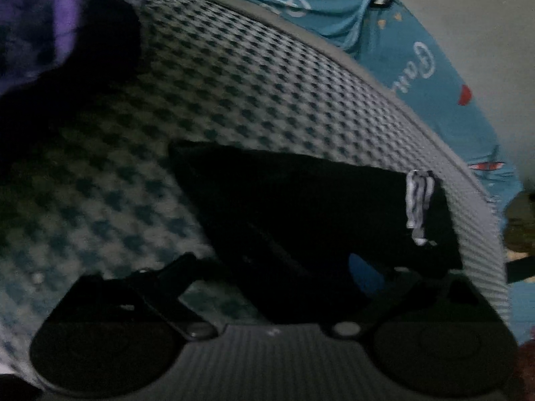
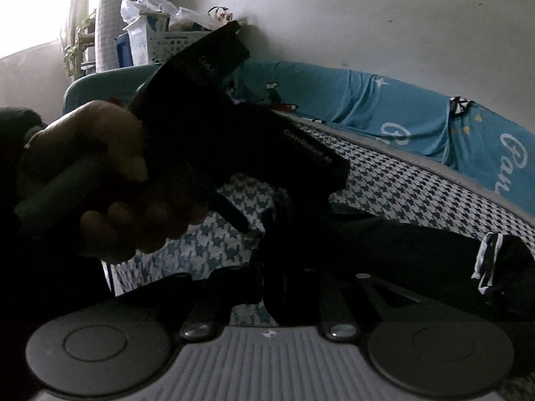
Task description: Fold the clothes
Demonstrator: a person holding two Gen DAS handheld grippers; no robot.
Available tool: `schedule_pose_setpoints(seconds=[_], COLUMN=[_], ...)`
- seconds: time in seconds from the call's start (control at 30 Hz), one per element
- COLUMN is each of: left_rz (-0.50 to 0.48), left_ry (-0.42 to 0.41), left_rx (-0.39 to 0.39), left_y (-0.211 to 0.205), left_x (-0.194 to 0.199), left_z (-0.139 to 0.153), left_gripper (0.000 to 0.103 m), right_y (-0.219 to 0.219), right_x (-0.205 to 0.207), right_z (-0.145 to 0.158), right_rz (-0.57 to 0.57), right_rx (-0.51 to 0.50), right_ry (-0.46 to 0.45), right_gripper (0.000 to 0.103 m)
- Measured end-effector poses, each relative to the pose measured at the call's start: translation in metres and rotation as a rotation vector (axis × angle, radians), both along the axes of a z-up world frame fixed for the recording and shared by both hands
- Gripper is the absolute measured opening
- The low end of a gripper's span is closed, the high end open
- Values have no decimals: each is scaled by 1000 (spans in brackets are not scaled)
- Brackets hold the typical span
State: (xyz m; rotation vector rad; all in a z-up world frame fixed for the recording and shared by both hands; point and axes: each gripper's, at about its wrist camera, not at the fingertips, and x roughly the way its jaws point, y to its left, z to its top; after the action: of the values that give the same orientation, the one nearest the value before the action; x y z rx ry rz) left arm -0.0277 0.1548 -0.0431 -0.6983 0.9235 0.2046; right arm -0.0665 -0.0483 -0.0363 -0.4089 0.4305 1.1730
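A black garment [image 1: 317, 207] lies on the houndstooth mat [image 1: 267, 100], with a white striped drawstring [image 1: 418, 204] near its right end. My left gripper [image 1: 294, 267] hangs over the garment's near edge. It is open wide, the cloth lies between its fingers, and the left finger rests apart from it on the mat. In the right wrist view my right gripper [image 2: 267, 267] is shut on a bunched fold of the black garment [image 2: 384, 250], and the drawstring [image 2: 488, 260] lies to the right. A hand [image 2: 100, 167] holds the left gripper [image 2: 257, 217] just above the same cloth.
A teal printed sheet [image 2: 367, 107] covers the bed behind the mat, against a pale wall. A purple cloth [image 1: 40, 33] lies at the far left. A white basket [image 2: 160, 40] with clutter and a plant stand by the window at the back left.
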Motion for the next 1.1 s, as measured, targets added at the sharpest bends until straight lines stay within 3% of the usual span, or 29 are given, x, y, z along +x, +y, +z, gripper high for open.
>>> schedule_pose_setpoints(seconds=[0.17, 0.27, 0.33, 0.43, 0.63, 0.83, 1.03, 1.1], left_rz=[29, 44, 56, 64, 4, -96, -189, -207], left_ry=[-10, -29, -41, -64, -149, -177, -167, -158], left_rx=[13, -24, -55, -39, 33, 71, 97, 106], left_y=[-3, -1, -1, -10, -51, -100, -148, -160], left_x=[12, 16, 19, 24, 48, 99, 140, 150], left_z=[-7, -10, -13, -14, 6, 24, 9, 6], left_gripper=[72, 44, 32, 18, 18, 18, 19, 27], right_y=[-1, -5, -9, -17, -43, -73, -105, -113], right_x=[7, 12, 14, 19, 38, 70, 112, 125], right_z=[2, 6, 10, 14, 27, 40, 36, 30], right_rz=[-22, -44, -59, -86, -198, -369, -593, -657], right_rx=[11, 16, 24, 38, 93, 159, 199, 195], right_ry=[3, -1, 2, -1, -24, -23, 46, 84], right_gripper=[11, 11, 11, 11, 11, 11, 11, 11])
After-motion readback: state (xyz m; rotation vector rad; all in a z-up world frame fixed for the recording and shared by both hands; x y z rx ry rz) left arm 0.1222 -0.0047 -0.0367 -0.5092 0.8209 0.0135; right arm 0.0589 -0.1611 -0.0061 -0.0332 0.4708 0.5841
